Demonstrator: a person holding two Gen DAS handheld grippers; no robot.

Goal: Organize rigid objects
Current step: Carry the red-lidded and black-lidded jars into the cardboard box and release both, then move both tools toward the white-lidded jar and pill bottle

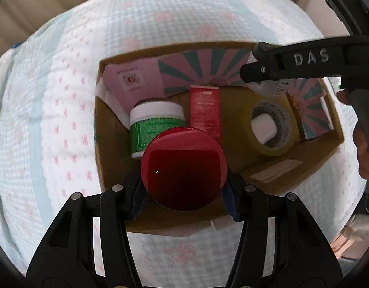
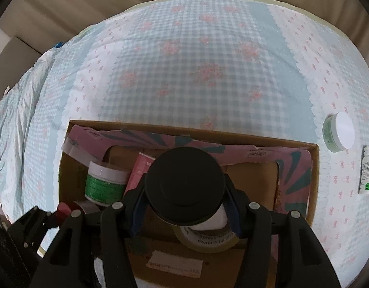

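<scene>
A glossy red round jar sits between the fingers of my left gripper, low inside the cardboard box. A thin gap shows beside each blue pad, so the jaws stand open around it. My right gripper is shut on a white bottle with a black cap, held over the box's right half above the tape roll. In the left wrist view the same bottle hangs under the right gripper's fingers.
The box also holds a green-labelled white jar, a red carton and a white block inside the tape roll. On the checked bedspread to the right lie another green jar and a small white bottle.
</scene>
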